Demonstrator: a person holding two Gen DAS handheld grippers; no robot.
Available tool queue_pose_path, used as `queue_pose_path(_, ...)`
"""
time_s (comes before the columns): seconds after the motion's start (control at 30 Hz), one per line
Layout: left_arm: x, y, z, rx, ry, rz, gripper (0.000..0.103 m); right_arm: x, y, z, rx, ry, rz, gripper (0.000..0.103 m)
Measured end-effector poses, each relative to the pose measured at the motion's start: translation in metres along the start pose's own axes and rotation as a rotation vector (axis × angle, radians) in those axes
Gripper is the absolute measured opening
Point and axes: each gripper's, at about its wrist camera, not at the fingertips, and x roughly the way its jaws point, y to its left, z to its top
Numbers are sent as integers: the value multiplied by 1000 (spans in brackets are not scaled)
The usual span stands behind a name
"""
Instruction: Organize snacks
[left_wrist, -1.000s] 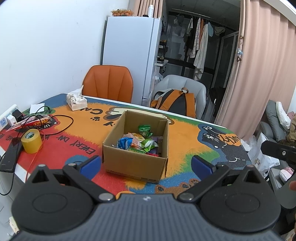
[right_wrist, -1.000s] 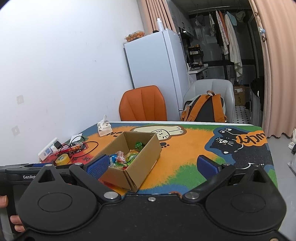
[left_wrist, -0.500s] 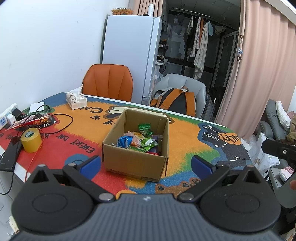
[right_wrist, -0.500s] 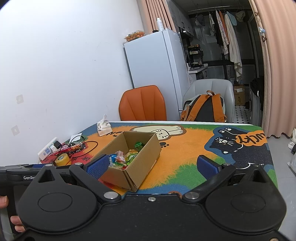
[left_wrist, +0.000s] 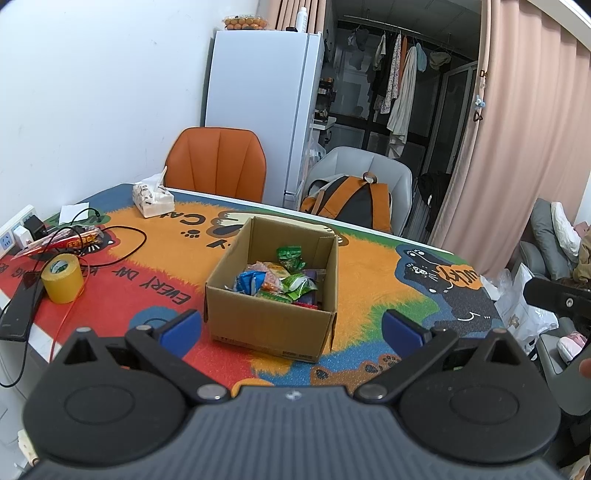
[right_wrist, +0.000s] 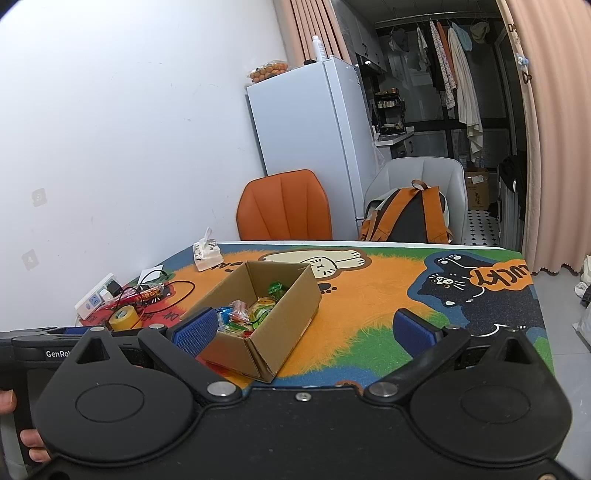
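Both claws, left claw (left_wrist: 291, 326) and right claw (right_wrist: 301, 328), gape wide and hold nothing. Risk imo: crinkly snack packets (left_wrist: 277, 278) slip, or a finger snags the cardboard box (left_wrist: 269, 325) wall on the bench (left_wrist: 369, 273).

"EVERY DAY" and "LUCKY" upside down on the cat tablecloth (left_wrist: 369, 266), "GenRo…" on the left gripper (right_wrist: 55, 352)

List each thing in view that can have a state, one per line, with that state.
Left hand-held gripper: open, empty, held back from the box.
Right hand-held gripper: open, empty.
Cardboard box: open-topped, upright on the table, holding wrapped snacks.
Snacks: piled loose inside the box.
Tape roll: lying flat near the table's left edge.
Tissue pack: opened, one tissue sticking up.
Backpack: propped on the grey chair.
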Motion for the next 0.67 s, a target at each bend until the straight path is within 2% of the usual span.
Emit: queue_pose_path(0.67,2,0,-7,-4,-1,1,103,1,-1,-1,-1,5,-2,103)
